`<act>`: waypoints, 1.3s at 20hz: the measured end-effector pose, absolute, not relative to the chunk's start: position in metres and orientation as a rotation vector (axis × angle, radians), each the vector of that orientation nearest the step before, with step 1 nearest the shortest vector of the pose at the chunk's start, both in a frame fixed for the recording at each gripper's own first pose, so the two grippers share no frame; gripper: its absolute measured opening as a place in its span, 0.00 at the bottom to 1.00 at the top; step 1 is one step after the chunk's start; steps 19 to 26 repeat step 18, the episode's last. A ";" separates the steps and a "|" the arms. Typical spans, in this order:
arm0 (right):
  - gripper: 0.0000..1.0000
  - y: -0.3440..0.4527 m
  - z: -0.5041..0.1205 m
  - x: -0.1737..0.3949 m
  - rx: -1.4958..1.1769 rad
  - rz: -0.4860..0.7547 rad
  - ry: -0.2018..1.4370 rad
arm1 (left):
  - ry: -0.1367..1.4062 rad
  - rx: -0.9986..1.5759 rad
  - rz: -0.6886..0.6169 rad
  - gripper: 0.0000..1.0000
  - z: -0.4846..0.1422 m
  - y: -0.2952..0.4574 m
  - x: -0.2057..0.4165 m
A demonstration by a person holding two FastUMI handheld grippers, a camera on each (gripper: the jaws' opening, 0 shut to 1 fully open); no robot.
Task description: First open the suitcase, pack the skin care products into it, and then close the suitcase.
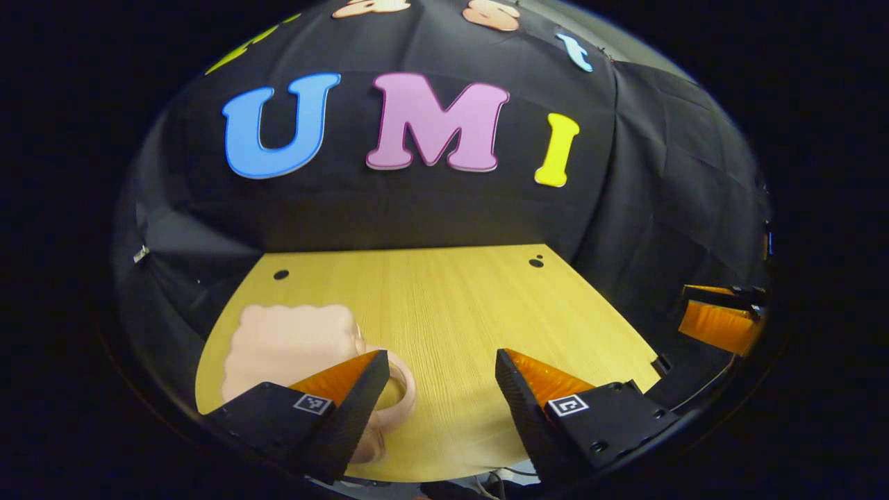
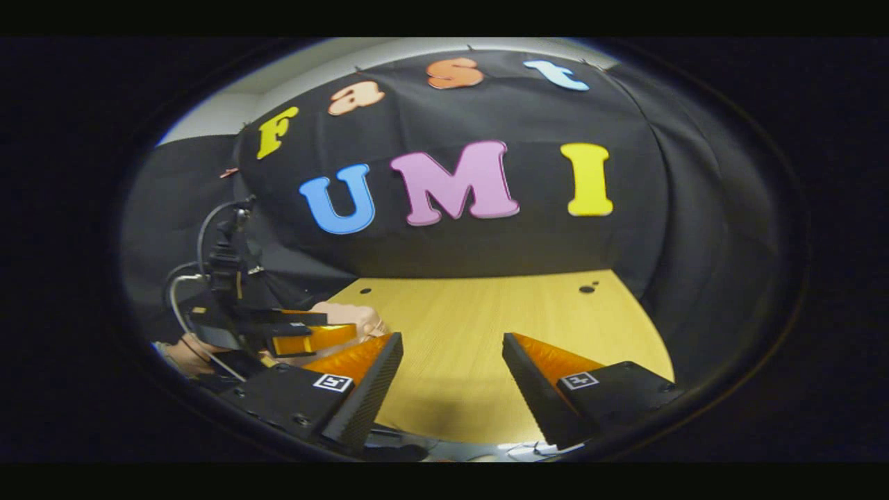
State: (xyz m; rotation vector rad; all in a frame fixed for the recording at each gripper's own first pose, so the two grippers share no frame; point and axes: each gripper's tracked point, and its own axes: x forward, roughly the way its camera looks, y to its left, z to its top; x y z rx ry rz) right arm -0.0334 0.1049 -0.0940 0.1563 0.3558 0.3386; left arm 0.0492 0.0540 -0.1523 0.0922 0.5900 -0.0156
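Wooden table (image 1: 444, 312), pink suitcase (image 1: 292, 347), black cloth wall (image 1: 417, 208)

Table (image 1: 444, 305) w/ light yellowish wood-grain top, grain running toward the far edge. Two small dark holes near the far edge, one by each far corner (image 1: 280, 275) (image 1: 536, 262). One thing lies on it: a pale pink suitcase (image 1: 292, 347), flat on the top, lid down, scalloped outline, ring-shaped handle (image 1: 399, 389) on the side nearer the table's middle. It sits at the table's left edge in the left gripper view, toward the near corner. In the right gripper view the suitcase (image 2: 351, 318) also shows at the left edge, partly hidden.
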 end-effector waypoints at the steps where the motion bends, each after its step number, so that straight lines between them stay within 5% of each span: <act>1: 0.95 0.101 -0.080 -0.033 0.135 0.340 0.310 | 0.543 0.125 -0.011 0.97 -0.134 0.044 0.043; 12: 1.00 0.052 0.040 -0.030 0.068 0.134 -0.056 | 0.119 0.148 0.017 0.98 0.033 -0.004 0.033; 26: 0.97 0.058 0.059 -0.028 -0.005 0.062 -0.118 | 0.048 0.146 -0.051 0.98 0.055 -0.013 0.041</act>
